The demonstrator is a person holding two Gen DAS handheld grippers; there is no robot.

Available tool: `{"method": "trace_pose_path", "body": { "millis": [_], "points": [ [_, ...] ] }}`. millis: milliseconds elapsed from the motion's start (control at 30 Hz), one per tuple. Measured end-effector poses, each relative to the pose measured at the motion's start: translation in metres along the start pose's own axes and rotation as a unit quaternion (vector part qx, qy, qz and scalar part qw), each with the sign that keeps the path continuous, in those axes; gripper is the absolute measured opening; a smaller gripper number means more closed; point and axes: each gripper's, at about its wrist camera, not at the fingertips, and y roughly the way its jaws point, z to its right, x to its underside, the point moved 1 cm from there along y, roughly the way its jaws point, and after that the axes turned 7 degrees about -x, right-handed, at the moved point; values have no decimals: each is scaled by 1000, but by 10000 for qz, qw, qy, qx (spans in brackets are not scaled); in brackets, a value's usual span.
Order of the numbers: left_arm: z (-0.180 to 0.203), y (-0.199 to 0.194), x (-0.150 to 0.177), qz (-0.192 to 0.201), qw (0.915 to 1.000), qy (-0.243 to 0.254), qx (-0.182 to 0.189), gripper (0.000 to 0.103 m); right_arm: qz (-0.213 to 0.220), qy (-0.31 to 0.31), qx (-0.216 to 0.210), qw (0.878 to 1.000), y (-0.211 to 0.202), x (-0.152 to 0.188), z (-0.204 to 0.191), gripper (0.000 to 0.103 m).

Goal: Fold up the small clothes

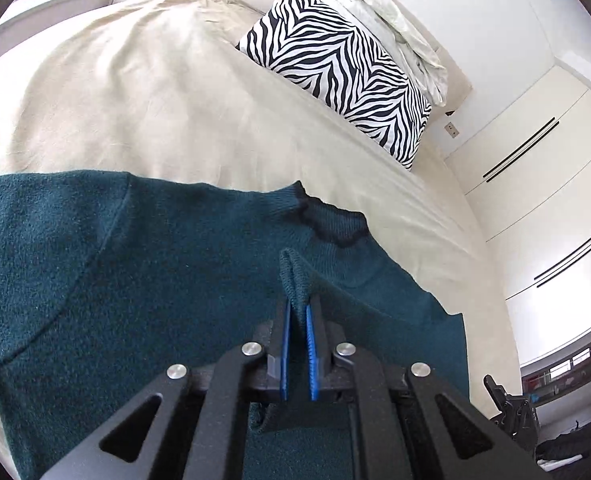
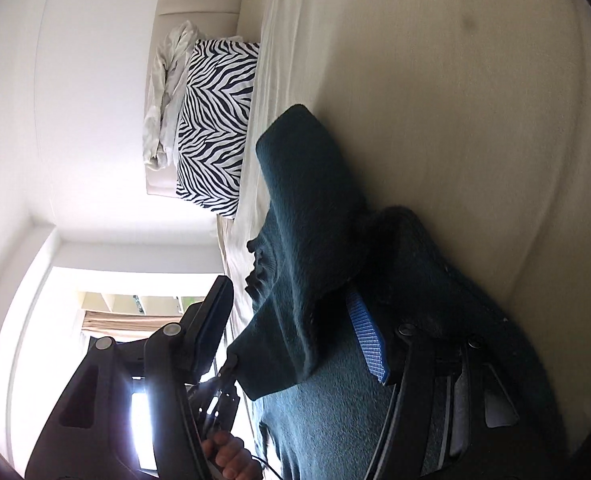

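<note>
Cream bedsheet (image 1: pixel 155 92) bears a teal sweater (image 1: pixel 135 260); left gripper (image 1: pixel 297 312) fingers pinch it, right gripper (image 2: pixel 291 312) fingers apart.

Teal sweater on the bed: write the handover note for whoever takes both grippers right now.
Left gripper: shut on a pinched fold of the teal sweater, near its ribbed collar.
Right gripper: open, jaws wide; sweater fabric drapes between them, one blue pad showing, nothing clamped.
Sweater lies on the beige bed sheet, partly lifted and bunched. Zebra pillow sits at the headboard, apart from it.
Done: one grasp made, fold begun.
Left: close the right gripper on the fabric, carry the fold over, flatten, finish folding.
</note>
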Motion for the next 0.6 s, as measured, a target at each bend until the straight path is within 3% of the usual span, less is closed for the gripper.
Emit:
{"method": "trace_pose_path", "body": {
  "millis": [200, 300, 367, 433, 600],
  "points": [
    [-30, 12, 0, -51, 9995, -230, -212, 8, 405, 237, -73, 9989, -13, -20, 5, 57],
    [-36, 23, 9, -159, 9991, -205, -321, 8, 599, -188, 182, 9979, -21, -21, -2, 55],
    [-39, 27, 15, -170, 9990, -207, -351, 8, 596, -179, 161, 9979, -22, -21, 3, 54],
    [-41, 26, 17, -147, 9991, -231, -326, 8, 626, -108, 193, 9978, -25, -22, 7, 48],
    [-42, 23, 21, -151, 9993, -128, -321, 10, 702, 39, 191, 9973, -35, -15, 14, 46]
  ]
}}
